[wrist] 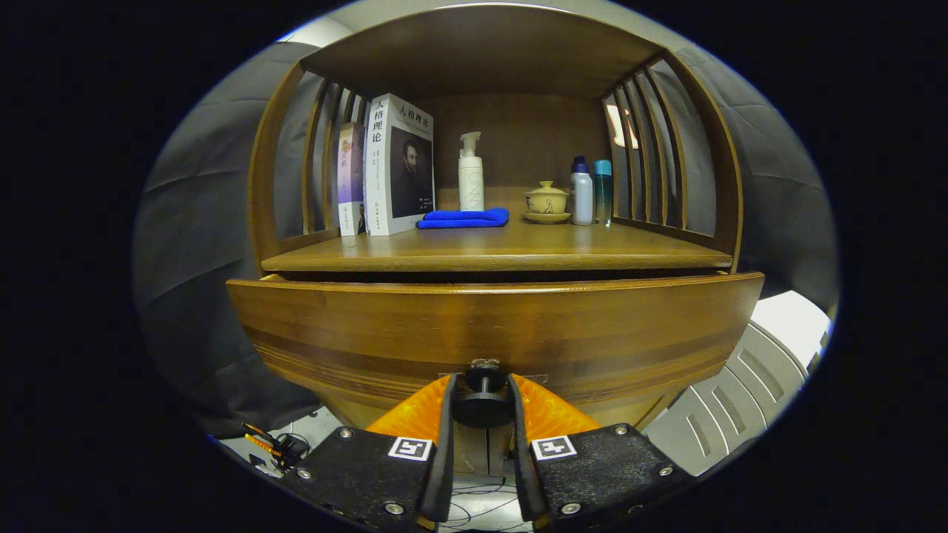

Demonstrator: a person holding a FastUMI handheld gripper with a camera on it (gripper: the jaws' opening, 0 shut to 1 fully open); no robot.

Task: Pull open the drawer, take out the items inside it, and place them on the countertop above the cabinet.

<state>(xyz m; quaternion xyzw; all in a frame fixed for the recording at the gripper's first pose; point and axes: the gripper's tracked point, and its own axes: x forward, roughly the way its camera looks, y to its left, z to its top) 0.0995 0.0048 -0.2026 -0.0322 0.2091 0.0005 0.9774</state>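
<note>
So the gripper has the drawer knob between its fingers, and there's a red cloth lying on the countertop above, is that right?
Not quite: the gripper view shows the cloth is blue, not red. The rest holds: the gripper has the drawer knob between its fingers, and the cloth lies on the countertop.

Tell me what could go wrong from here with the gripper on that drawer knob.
The gripper holds only the small round knob, so the fingers may slip off during the pull. The drawer front looks barely open; an off-axis tug could jam it. A jerk might also shake the countertop, where the pump bottle and lidded teacup could topple.
</note>
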